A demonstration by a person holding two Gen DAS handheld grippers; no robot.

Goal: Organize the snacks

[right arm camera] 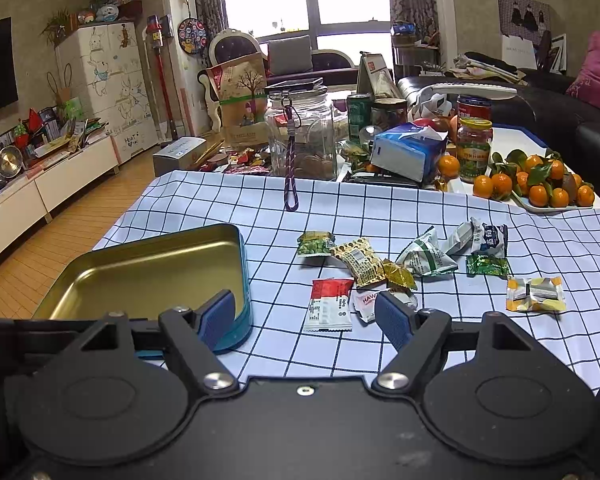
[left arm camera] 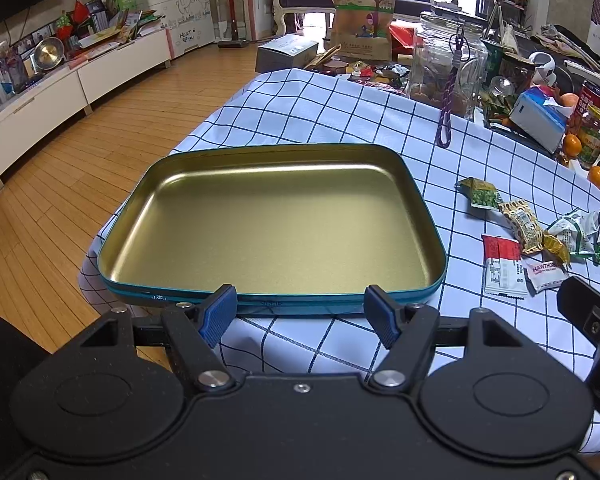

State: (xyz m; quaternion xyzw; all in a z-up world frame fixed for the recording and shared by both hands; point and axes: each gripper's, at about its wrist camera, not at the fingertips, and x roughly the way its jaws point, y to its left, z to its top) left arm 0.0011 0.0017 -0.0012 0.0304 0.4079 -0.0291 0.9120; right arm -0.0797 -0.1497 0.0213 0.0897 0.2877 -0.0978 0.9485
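Crowding table behind snack packets (right arm camera: 400,268): glass jar (right arm camera: 302,136), tissue box (right arm camera: 408,152), oranges (right arm camera: 536,184).

Left wrist view: low over the near edge of the worktop (left arm camera: 340,128), facing forward along its tongs (left arm camera: 300,312), close to the open tin (left arm camera: 276,224), which fills mid-frame. Right wrist view: same low height, set further right, facing forward along its tongs (right arm camera: 304,320) at the snack packets (right arm camera: 380,268), near. Shared: tin (right arm camera: 148,268), packets (left arm camera: 540,232), checked cloth, glass jar (left arm camera: 440,64), far clutter.
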